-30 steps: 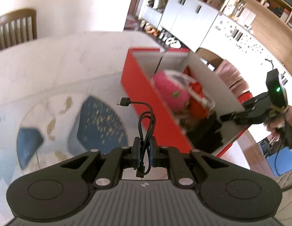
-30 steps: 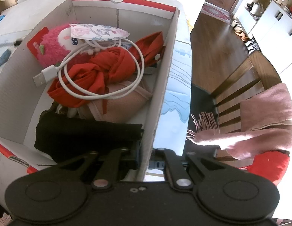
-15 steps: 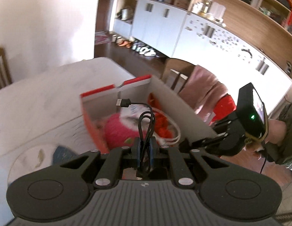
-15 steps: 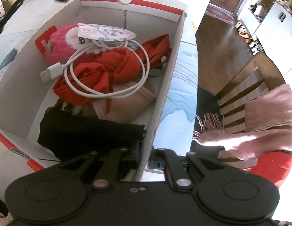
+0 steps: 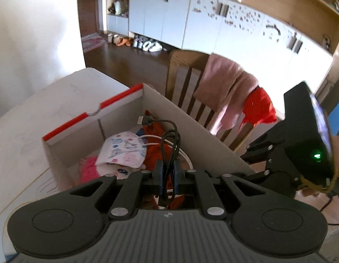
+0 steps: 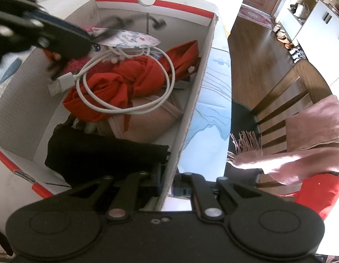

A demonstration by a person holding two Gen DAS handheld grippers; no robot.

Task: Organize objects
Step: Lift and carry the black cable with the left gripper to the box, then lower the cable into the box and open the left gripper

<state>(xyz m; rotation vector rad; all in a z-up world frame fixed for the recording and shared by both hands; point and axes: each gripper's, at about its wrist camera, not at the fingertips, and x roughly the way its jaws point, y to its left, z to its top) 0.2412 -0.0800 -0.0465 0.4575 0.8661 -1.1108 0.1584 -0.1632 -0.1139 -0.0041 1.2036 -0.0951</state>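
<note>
A red-and-white cardboard box (image 5: 92,116) stands open on the white table. My left gripper (image 5: 168,175) is shut on a coiled black USB cable (image 5: 170,144) and hangs over the box's inside. In the right wrist view it appears blurred at the upper left (image 6: 86,41), the black cable (image 6: 125,22) trailing from it. My right gripper (image 6: 167,182) is shut on the box's right wall (image 6: 191,100). Inside lie a white cable (image 6: 125,81), a red cloth (image 6: 136,76), a patterned face mask (image 5: 123,151), a pink plush (image 5: 88,168), a beige garment (image 6: 145,122) and a black cloth (image 6: 99,153).
A wooden chair (image 6: 278,100) draped with a pink scarf (image 5: 224,87) and a red cloth (image 5: 257,107) stands just beyond the table edge on the box's right. A blue-patterned mat (image 6: 211,118) lies under the box. White cabinets (image 5: 160,11) and shoes line the far wall.
My left gripper has carried the black cable from beside the box's red wall to above its inside. The right gripper stays clamped on the box wall.
</note>
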